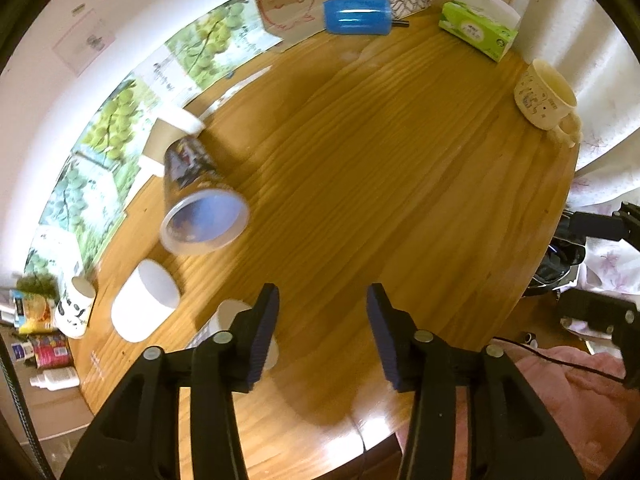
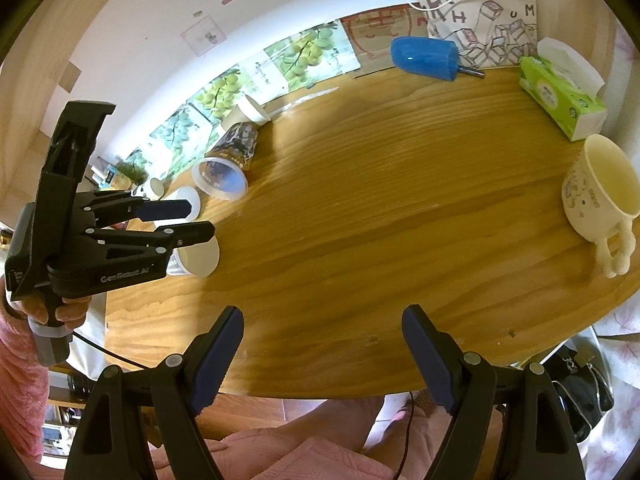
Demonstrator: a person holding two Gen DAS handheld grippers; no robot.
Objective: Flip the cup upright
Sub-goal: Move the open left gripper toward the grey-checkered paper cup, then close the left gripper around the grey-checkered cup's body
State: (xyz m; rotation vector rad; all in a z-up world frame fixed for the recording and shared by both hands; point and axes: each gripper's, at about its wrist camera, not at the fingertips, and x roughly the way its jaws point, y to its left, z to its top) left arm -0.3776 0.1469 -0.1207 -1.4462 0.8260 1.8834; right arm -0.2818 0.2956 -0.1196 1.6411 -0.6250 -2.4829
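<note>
Cup [image 1: 200, 204]: lay on its side, ahead-left of the left gripper [image 1: 322, 334], untouched.
Jaws: both grippers spread, empty.
Right view only: left gripper [image 2: 192, 222] beside paper cups.

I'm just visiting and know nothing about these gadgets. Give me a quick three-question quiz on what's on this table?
1. True or false: the printed plastic cup lies on its side.
2. What is the left gripper holding?
A. the cream mug
B. nothing
C. the green tissue box
3. Fill in: the blue cylinder lies at the table's ____ edge.

Key: 1 true; 2 B; 3 far.
</note>
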